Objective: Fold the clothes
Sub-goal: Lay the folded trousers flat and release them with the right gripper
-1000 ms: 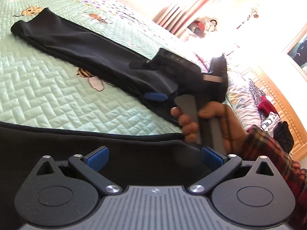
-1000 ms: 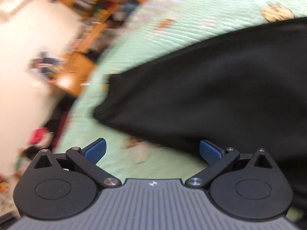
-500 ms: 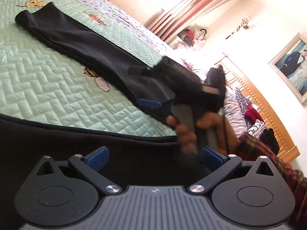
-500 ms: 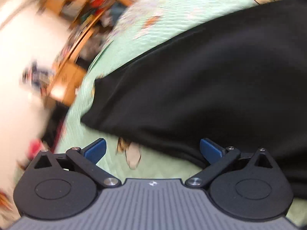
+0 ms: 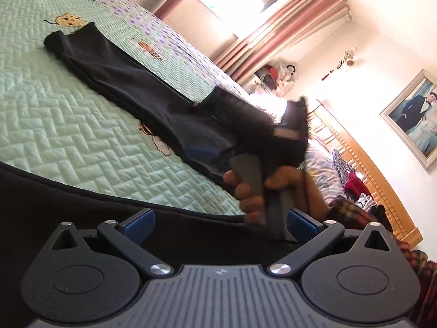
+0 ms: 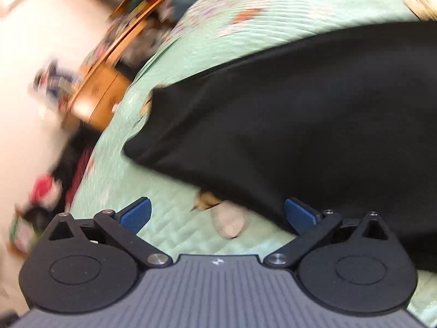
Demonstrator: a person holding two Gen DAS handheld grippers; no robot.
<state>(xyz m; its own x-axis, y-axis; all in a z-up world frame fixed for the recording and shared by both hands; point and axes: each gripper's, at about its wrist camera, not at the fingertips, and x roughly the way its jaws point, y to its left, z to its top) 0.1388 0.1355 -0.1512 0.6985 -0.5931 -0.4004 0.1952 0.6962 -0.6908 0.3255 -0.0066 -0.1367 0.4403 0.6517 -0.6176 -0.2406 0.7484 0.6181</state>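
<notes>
Black trousers (image 5: 114,73) lie on a mint green quilted bedspread (image 5: 54,125); one leg runs from the far left toward the middle. A second black part (image 5: 68,199) lies flat just ahead of my left gripper (image 5: 220,224), which is open over it with nothing between its pads. A person's hand (image 5: 251,191) holds the right gripper's grey handle (image 5: 248,169) beside the far leg. In the right wrist view, which is blurred, the black cloth (image 6: 300,123) fills the right side. My right gripper (image 6: 218,216) is open, its right pad (image 6: 300,216) at the cloth's near edge.
A wooden bed rail (image 5: 368,169) with piled clothes (image 5: 355,188) lies to the right, with a framed picture (image 5: 415,114) and curtains (image 5: 273,27) beyond. In the right wrist view a wooden cabinet (image 6: 101,95) and floor clutter (image 6: 43,191) sit past the bed's left edge.
The left view has tilted up, so more wall, window and picture show. The right view keeps swinging and the cloth's end sits higher in it. Both grippers stay open.
</notes>
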